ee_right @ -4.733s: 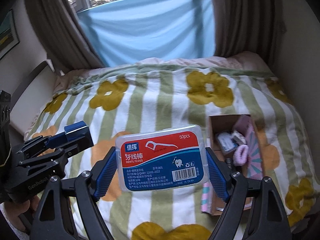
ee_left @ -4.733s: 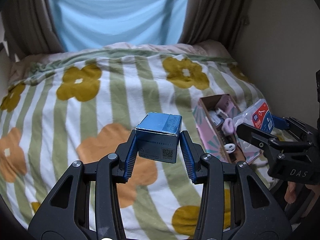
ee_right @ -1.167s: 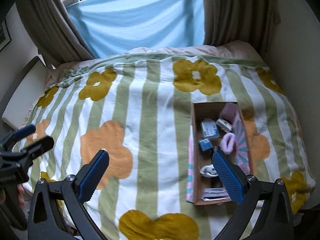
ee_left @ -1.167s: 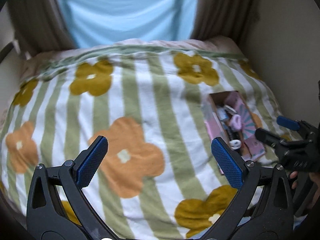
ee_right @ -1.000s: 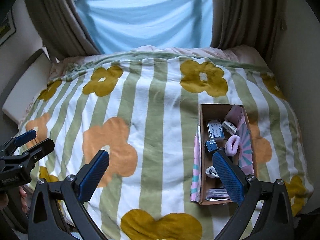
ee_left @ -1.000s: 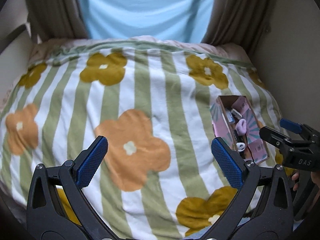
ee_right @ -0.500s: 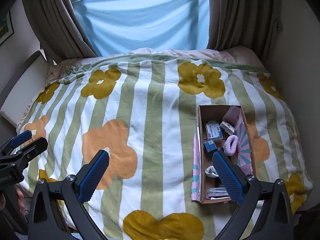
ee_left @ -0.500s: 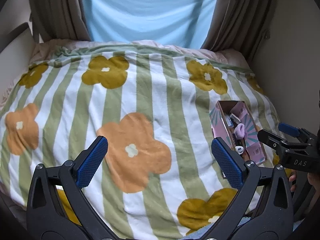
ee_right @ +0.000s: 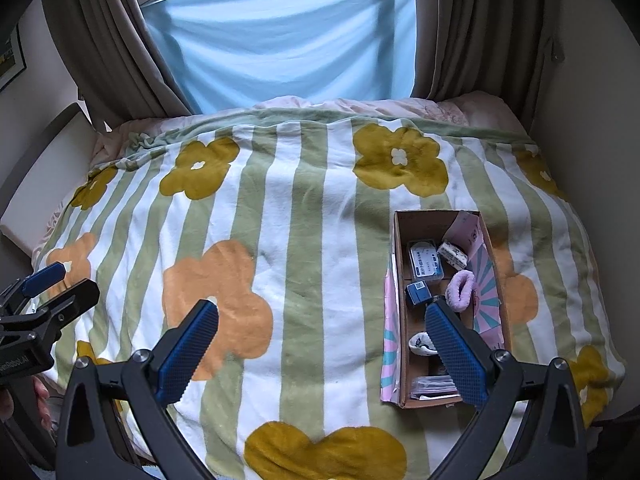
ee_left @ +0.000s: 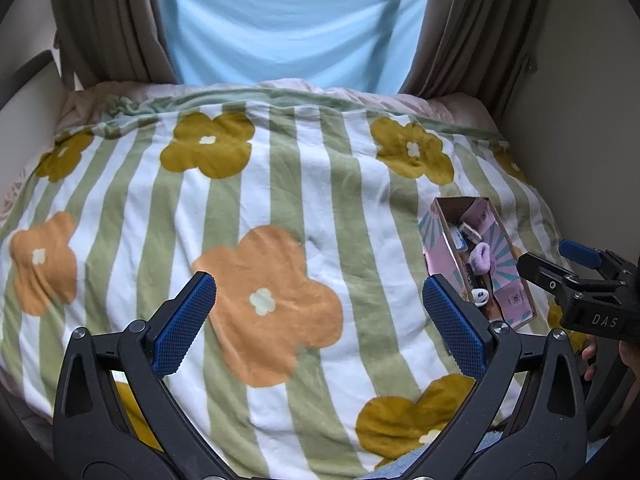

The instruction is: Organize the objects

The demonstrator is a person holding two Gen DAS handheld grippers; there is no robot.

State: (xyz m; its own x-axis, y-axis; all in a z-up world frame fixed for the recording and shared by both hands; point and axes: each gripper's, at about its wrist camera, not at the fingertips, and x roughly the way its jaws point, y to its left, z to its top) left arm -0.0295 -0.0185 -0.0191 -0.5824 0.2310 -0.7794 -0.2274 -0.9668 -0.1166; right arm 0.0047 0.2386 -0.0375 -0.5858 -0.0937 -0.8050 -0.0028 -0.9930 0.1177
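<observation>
An open cardboard box [ee_right: 400, 248] with pink flaps lies on the right of the bed; it also shows in the left wrist view [ee_left: 440, 208]. Inside it are the dental floss pack [ee_right: 425, 264], a small blue box [ee_right: 417, 293], a purple hair tie [ee_right: 461, 285], a patterned tape roll [ee_right: 452, 254] and other small items. My left gripper [ee_left: 318, 322] is open and empty above the blanket. My right gripper [ee_right: 320, 338] is open and empty, held high with its right finger in front of the box.
A striped flower blanket [ee_right: 280, 240] covers the bed. Brown curtains [ee_right: 480, 28] and a light blue sheet [ee_right: 288, 40] hang behind it. A wall [ee_right: 592, 128] runs along the right side. The right gripper shows at the right edge of the left wrist view [ee_left: 576, 264].
Both grippers held items 4.7 s ago, the left a blue box, the right the floss pack; both are now open and empty, and those items lie in the box. Both have drawn back and up.
</observation>
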